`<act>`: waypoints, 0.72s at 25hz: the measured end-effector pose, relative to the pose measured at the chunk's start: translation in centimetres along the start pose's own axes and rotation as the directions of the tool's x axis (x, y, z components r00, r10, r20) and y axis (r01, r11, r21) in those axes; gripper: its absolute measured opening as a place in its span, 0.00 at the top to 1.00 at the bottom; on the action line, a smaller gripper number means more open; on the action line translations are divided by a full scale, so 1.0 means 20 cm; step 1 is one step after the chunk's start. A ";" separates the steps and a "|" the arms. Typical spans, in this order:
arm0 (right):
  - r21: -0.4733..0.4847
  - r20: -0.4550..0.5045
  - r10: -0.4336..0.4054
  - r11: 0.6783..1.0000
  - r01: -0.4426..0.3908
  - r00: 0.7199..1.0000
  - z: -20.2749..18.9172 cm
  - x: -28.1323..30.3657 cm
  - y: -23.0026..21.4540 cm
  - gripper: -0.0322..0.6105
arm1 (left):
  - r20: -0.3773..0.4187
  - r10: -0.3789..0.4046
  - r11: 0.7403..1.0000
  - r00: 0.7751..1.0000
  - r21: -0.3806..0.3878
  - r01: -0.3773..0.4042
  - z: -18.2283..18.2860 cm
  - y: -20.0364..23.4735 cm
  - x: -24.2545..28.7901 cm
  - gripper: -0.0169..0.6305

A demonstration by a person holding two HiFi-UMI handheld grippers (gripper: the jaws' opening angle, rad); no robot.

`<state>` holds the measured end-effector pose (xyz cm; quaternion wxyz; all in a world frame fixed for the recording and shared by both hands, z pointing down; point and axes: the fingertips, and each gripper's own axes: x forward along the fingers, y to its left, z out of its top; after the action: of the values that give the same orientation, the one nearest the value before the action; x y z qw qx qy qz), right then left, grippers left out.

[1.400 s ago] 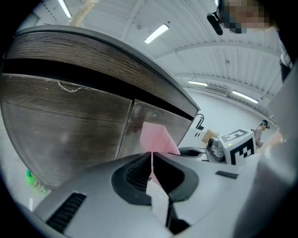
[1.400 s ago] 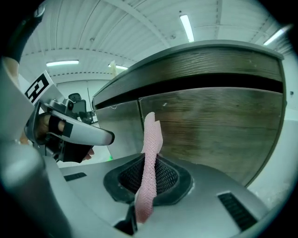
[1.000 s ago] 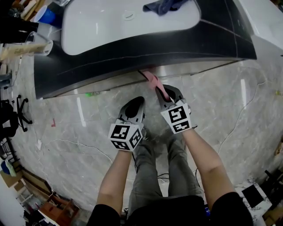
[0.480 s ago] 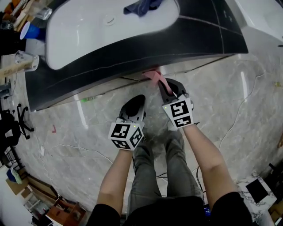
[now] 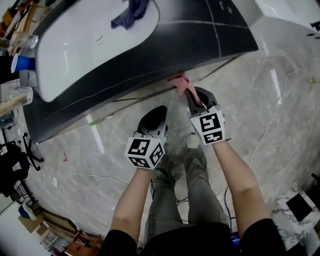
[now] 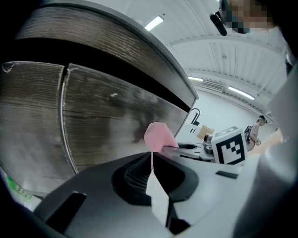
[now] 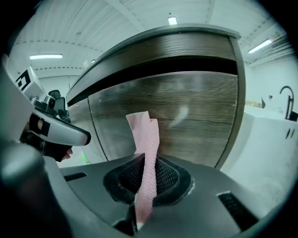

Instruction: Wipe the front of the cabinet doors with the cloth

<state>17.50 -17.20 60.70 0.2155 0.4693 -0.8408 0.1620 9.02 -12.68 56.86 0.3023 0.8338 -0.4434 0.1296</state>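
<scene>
From above, the right hand-held gripper (image 5: 194, 98) clamps a narrow pink cloth strip (image 5: 182, 85). The strip's far end reaches to just under the edge of the dark curved countertop surface (image 5: 200, 35). The left hand-held gripper (image 5: 158, 114) hangs nearer and to the left, over the grey marbled floor (image 5: 280, 100). A crumpled dark blue rag (image 5: 131, 12) lies in the white oval basin (image 5: 75, 45).
</scene>
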 end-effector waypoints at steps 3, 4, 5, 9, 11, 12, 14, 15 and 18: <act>0.024 -0.002 -0.034 0.999 0.034 0.999 -0.03 -0.05 -0.13 0.88 | -0.015 -0.022 1.000 1.000 0.017 0.022 -0.01 -0.08 0.07 0.95; 0.033 -0.002 -0.045 0.998 0.045 0.999 -0.04 -0.07 -0.17 0.88 | -0.020 -0.029 0.999 0.999 0.022 0.029 -0.01 -0.11 0.09 0.95; 0.040 -0.001 -0.055 0.998 0.055 0.998 -0.05 -0.09 -0.21 0.88 | -0.025 -0.036 0.999 0.999 0.028 0.036 -0.02 -0.14 0.12 0.95; 0.068 -0.002 -0.091 0.994 0.091 0.996 -0.10 -0.14 -0.35 0.88 | -0.042 -0.061 0.997 0.997 0.043 0.063 -0.04 -0.23 0.21 0.95; 0.089 -0.007 -0.103 0.991 0.103 0.995 -0.12 -0.16 -0.40 0.88 | -0.050 -0.066 0.996 0.997 0.053 0.069 -0.05 -0.27 0.26 0.95; 0.098 -0.009 -0.107 0.989 0.107 0.994 -0.13 -0.16 -0.42 0.88 | -0.053 -0.068 0.996 0.996 0.058 0.071 -0.05 -0.28 0.27 0.95; 0.110 -0.012 -0.117 0.987 0.117 0.993 -0.15 -0.18 -0.46 0.88 | -0.056 -0.072 0.995 0.996 0.065 0.076 -0.06 -0.31 0.31 0.95; 0.114 -0.012 -0.123 0.986 0.124 0.992 -0.15 -0.18 -0.48 0.88 | -0.057 -0.075 0.995 0.996 0.067 0.079 -0.06 -0.33 0.32 0.95; 0.125 -0.014 -0.136 0.983 0.137 0.991 -0.18 -0.21 -0.52 0.88 | -0.063 -0.079 0.994 0.995 0.074 0.084 -0.07 -0.35 0.34 0.95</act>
<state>29.20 -17.84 62.31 0.1981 0.5382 -0.7942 0.2008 18.81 -13.32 58.62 0.2885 0.8579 -0.3945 0.1588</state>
